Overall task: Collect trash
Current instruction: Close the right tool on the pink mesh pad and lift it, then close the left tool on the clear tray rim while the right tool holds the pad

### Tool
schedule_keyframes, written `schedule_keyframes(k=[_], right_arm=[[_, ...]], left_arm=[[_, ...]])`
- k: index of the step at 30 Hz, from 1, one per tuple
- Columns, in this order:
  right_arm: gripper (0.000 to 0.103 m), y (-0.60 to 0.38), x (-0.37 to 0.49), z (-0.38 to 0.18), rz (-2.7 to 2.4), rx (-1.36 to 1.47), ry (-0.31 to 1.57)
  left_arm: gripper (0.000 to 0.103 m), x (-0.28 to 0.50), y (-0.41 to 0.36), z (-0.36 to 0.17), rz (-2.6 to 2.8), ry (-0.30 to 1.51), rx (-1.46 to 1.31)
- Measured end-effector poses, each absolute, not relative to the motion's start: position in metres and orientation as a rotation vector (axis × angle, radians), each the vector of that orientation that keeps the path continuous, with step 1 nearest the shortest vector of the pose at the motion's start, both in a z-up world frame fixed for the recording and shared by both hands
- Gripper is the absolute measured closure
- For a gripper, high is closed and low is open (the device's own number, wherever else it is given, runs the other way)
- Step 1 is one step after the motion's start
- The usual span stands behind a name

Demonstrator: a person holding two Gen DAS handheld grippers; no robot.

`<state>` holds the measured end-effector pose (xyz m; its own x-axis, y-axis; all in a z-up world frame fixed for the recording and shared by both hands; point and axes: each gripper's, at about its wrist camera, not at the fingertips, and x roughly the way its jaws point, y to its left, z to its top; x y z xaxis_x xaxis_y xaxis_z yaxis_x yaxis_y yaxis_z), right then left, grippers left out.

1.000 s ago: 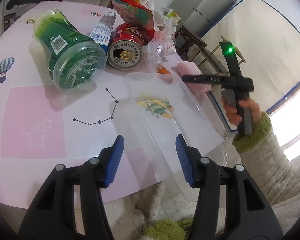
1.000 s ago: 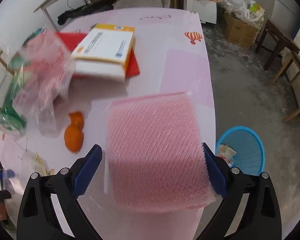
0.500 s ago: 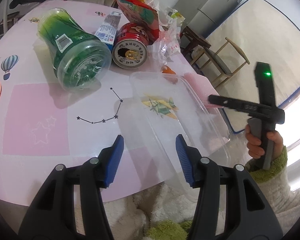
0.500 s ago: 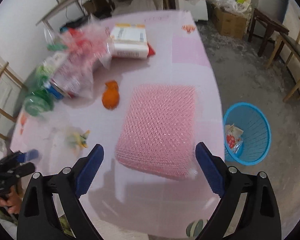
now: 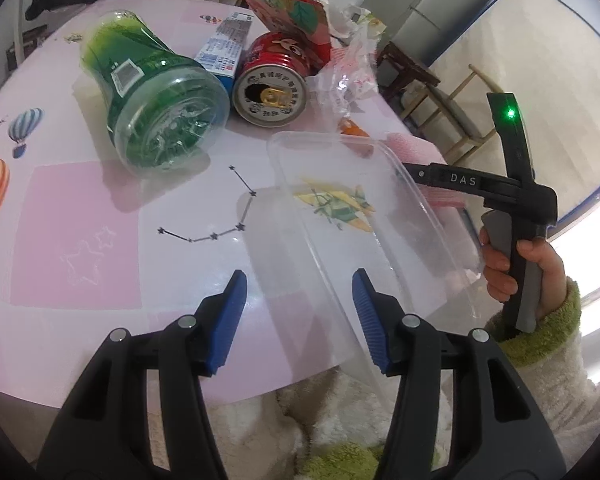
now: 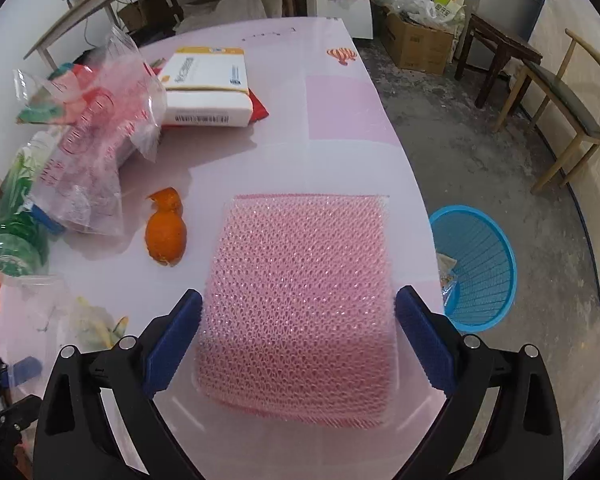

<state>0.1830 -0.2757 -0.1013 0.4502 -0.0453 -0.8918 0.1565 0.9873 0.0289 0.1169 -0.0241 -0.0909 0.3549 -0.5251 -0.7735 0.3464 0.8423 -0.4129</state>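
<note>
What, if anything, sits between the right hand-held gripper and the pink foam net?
Nothing visible. The right hand-held gripper is open, its blue pads flanking the pink foam net on the table.

A bare concrete floor (image 6: 440,120) spreads beside the pink table (image 6: 332,112). Near the table's far end stand a dark stool (image 6: 496,56) and a wooden chair (image 6: 568,100). A grey fridge (image 5: 440,4) stands beyond.

Home dining rm: fridge (image 5: 436,8), wooden chair (image 6: 568,96), table (image 6: 340,112).
</note>
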Motion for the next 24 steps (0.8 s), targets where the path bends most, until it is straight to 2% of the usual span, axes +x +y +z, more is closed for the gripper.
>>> schedule_keyframes(k=[4,12,17,24], right_arm=[[0.022,-0.276,0.18,-0.098,-0.143,0.107,1.088],[0.024,-0.277,0.17,-0.096,-0.135,0.121,1.073],[0.025,-0.275,0.16,-0.088,-0.114,0.148,1.05],[0.025,-0.281,0.14,-0.073,-0.077,0.204,1.014]], left_arm=[[0.06,0.12,-0.025,-0.092,-0.564,1.087,-0.197],[0.077,0.12,-0.032,-0.094,-0.557,1.114,-0.175],[0.096,0.12,-0.034,-0.096,-0.537,1.127,-0.178],[0.1,0.118,-0.031,-0.098,-0.511,1.122,-0.223]])
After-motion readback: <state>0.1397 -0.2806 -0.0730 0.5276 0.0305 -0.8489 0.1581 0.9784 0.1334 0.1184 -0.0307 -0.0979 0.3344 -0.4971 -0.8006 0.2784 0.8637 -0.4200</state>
